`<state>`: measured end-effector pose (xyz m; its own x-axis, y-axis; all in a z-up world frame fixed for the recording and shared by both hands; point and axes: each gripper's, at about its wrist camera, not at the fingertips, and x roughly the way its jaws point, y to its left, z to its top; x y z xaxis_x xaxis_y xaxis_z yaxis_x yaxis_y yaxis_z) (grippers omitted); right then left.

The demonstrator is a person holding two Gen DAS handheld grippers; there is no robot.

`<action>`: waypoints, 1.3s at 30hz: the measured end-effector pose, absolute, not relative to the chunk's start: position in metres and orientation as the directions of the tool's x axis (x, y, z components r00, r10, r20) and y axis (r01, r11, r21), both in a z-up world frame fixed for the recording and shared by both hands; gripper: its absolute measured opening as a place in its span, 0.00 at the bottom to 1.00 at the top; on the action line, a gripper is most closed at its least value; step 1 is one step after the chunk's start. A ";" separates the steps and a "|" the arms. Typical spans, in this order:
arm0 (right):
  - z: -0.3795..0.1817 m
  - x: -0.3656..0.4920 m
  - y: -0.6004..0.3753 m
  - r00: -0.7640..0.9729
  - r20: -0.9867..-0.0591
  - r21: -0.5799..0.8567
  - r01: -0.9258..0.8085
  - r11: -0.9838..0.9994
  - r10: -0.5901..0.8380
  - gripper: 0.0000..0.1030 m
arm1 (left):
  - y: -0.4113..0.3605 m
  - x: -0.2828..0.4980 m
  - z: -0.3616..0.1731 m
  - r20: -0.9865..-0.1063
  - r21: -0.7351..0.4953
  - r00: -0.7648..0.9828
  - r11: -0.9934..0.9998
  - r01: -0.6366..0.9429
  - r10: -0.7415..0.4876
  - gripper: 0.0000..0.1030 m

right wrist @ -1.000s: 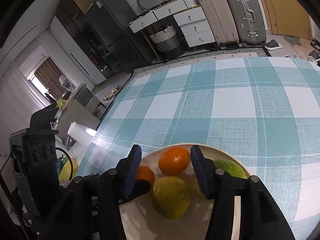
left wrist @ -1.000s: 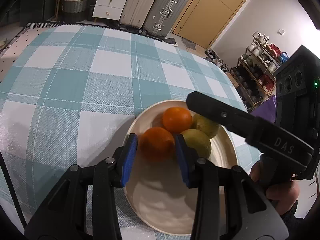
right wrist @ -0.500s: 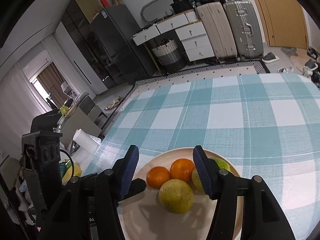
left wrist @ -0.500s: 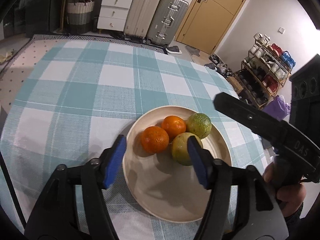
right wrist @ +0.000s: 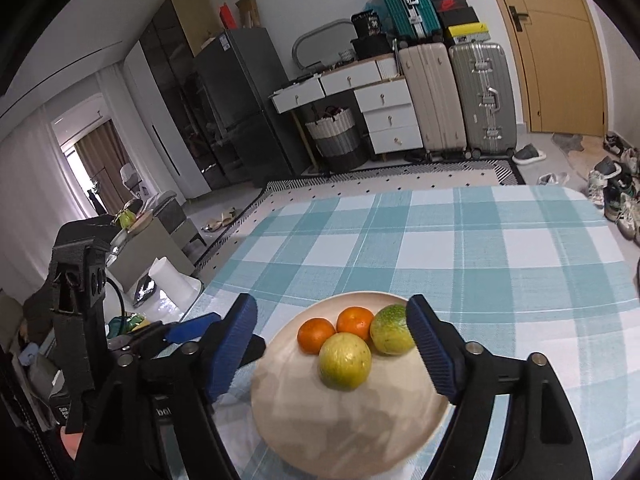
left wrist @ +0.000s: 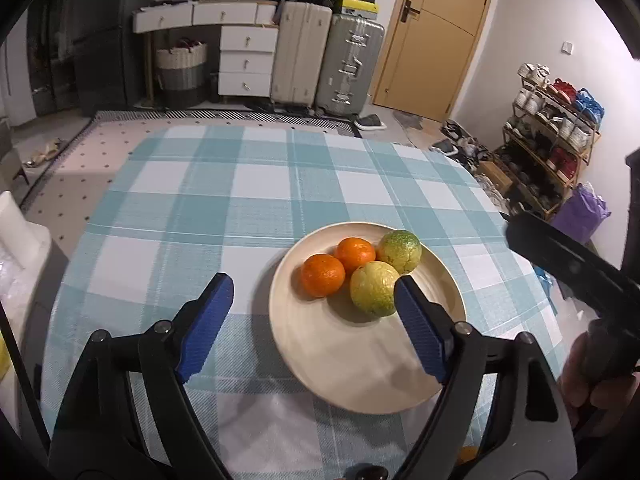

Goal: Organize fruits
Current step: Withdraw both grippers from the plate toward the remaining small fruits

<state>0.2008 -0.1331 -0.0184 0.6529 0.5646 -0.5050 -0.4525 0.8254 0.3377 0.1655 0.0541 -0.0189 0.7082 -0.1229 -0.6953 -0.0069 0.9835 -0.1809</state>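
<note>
**Left wrist view: four fruits on the plate, both grippers empty above it**

Left wrist camera looks down on the cream plate [left wrist: 360,360], which sits on the checked table [left wrist: 248,184] with all four fruits bunched at its far side. Nearest orange [left wrist: 322,275] on the left, second orange [left wrist: 355,250] just behind it, touching; yellow-green fruit [left wrist: 374,288] in front on the right, and the green fruit [left wrist: 400,246] at the back right. They're packed tight, each pressed against a neighbour.

Left gripper [left wrist: 308,322] is spread wide, nothing between the blue pads, and it hangs short of the cluster on the near side. The fruits lie straight ahead and a little right of its centreline; the yellow-green one sits almost against the right pad.

Right wrist camera now: right gripper [right wrist: 334,344] is also spread and empty, and from here the cluster lies dead ahead between its fingers, the yellow-green fruit [right wrist: 345,366] closest. Round fruit, so no long axis to line up on.

My read: all the fruit in view is already on the plate, so the sorting looks close to finished. If anything needs nudging, the right gripper is the better centred of the two.
</note>
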 end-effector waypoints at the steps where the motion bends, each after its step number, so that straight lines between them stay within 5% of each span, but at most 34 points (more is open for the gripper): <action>1: -0.017 0.196 -0.135 0.657 -0.499 0.335 -0.455 0.825 0.565 0.82 | 0.054 0.162 -0.016 -0.693 -0.174 0.712 0.985 -0.013 -0.113 0.81; 5: -0.012 0.176 -0.144 0.673 -0.481 0.327 -0.457 0.828 0.561 0.88 | 0.054 0.142 -0.005 -0.672 -0.172 0.736 0.984 -0.049 -0.081 0.99; 20: -0.019 0.107 -0.164 0.725 -0.436 0.294 -0.444 0.846 0.532 0.97 | 0.025 0.080 0.008 -0.634 -0.078 0.773 0.997 -0.022 -0.032 0.99; 39: -0.035 0.033 -0.177 0.766 -0.425 0.227 -0.427 0.876 0.483 1.00 | 0.016 0.014 -0.006 -0.654 -0.131 0.750 0.991 0.013 -0.097 0.99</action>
<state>0.0331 -0.1774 -0.0354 0.7656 0.4832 -0.4248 -0.4267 0.8755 0.2268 0.0139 0.0165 -0.0064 0.7501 -0.0967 -0.6542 0.0134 0.9913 -0.1312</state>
